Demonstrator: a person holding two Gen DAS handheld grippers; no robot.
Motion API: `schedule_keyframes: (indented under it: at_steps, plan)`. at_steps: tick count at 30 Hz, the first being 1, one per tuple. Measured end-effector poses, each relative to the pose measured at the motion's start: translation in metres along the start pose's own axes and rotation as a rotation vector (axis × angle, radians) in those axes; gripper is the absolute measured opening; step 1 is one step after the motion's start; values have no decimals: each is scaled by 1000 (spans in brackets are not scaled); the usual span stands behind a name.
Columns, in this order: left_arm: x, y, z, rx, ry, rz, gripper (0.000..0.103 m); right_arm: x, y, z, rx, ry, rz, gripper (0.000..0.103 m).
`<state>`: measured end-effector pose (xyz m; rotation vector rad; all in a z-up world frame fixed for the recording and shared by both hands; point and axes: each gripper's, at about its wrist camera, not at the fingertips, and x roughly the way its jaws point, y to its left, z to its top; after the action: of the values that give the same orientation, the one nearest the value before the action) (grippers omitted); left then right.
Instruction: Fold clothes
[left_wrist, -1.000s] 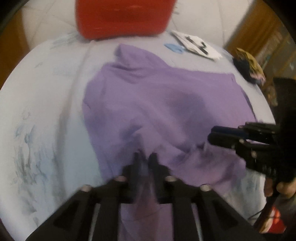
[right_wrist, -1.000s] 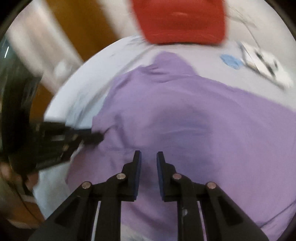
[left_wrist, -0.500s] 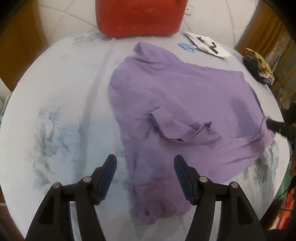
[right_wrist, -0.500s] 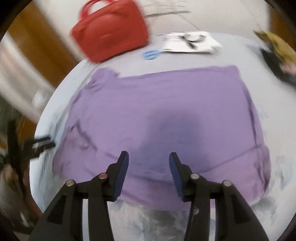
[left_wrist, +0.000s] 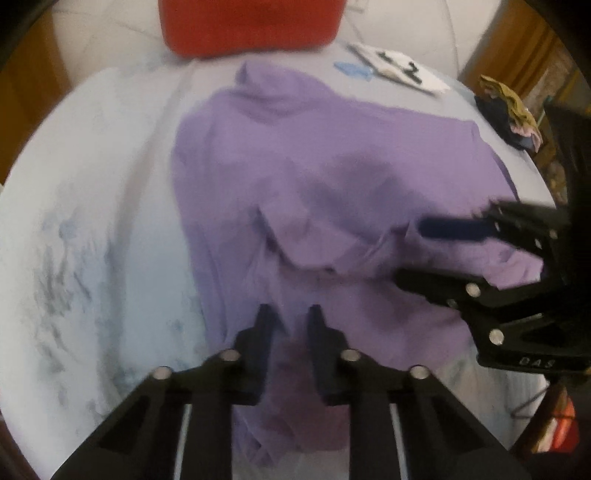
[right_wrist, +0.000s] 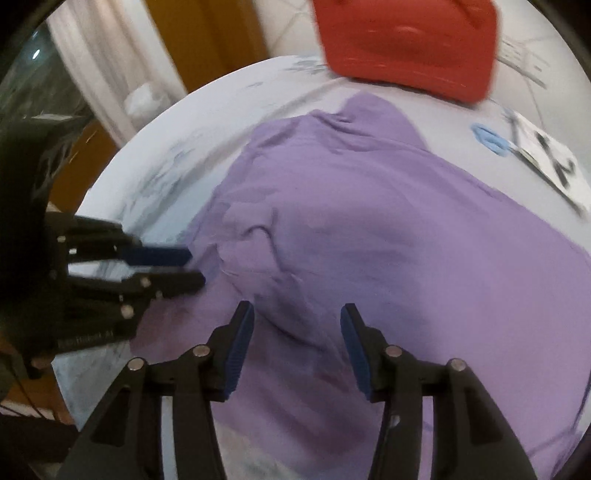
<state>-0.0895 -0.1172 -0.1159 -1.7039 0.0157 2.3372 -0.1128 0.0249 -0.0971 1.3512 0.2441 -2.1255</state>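
The purple shirt (left_wrist: 332, 177) lies rumpled just in front of the red bag (left_wrist: 251, 22). The left gripper (left_wrist: 290, 325) is closing, narrow, on its near hem; the right gripper (right_wrist: 297, 325) is opening, empty above the cloth. A one-layer pinch would drag the fold crooked

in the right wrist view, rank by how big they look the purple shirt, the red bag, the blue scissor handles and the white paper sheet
1. Purple cloth shirt, largest by far.
2. Red fabric bag, cut off at the top edge, farther away.
3. White printed paper sheet, near the frame's edge.
4. Blue plastic scissor handles, smallest.
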Motion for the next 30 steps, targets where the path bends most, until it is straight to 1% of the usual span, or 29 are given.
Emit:
schedule_keyframes:
  at_steps: [1, 2, 3, 4, 6, 8, 9, 10, 11, 12, 13, 14, 15, 16, 17, 18, 19, 21, 24, 27, 30]
  plan:
    - [2, 1, -2, 0, 4, 0, 14, 3, 2, 2, -13, 1, 0, 45]
    - [2, 2, -3, -4, 5, -2, 13, 5, 3, 5, -14, 5, -10, 15]
    - [1, 3, -3, -8, 5, -4, 13, 9, -3, 9, 14, 13, -17, 4]
    - [0, 5, -3, -16, 6, -8, 13, 8, -13, 12, 63, -5, -17, 4]
    - [-1, 7, -3, -28, 7, -13, 13, 2, -47, 16, 228, -48, -5, 4]
    - [-1, 7, -3, -35, 8, -12, 13, -1, -76, 12, 362, -67, 31, 4]
    - [-1, 8, -3, -41, 9, -16, 13, -2, -88, 10, 416, -64, 68, 7]
    - [-2, 9, -3, -48, 12, -25, 14, -5, -94, 7, 440, -68, 79, 9]
    - [-4, 10, -3, -60, 16, -29, 16, -12, -98, 4, 451, -78, 75, 14]
    - [-6, 12, -4, -72, 16, -28, 19, -22, -102, -1, 457, -97, 80, 23]
    - [-10, 13, -5, -79, 9, -28, 22, -32, -105, -5, 470, -115, 94, 29]
    - [-18, 14, -7, -82, -5, -26, 27, -45, -110, -12, 487, -137, 99, 46]
    - [-25, 14, -10, -80, -21, -18, 32, -64, -117, -23, 508, -166, 88, 59]
    - [-33, 14, -13, -78, -37, -9, 40, -80, -124, -35, 524, -189, 68, 62]
    - [-41, 13, -17, -73, -50, 1, 46, -98, -131, -49, 546, -211, 35, 63]
    - [-46, 13, -21, -69, -58, 9, 50, -119, -142, -70, 582, -230, -23, 63]
    - [-49, 12, -25, -68, -63, 15, 52, -136, -151, -88, 614, -237, -76, 63]
    - [-50, 10, -33, -60, -60, 23, 52, -169, -176, -133, 699, -232, -201, 63]
    - [-38, 4, -38, -73, -34, 36, 52, -198, -210, -193, 801, -179, -334, 63]
    - [-27, -1, -42, -93, -21, 46, 52, -204, -232, -231, 844, -123, -377, 63]
    - [-18, -5, -45, -115, -6, 44, 50, -193, -239, -244, 840, -77, -344, 63]
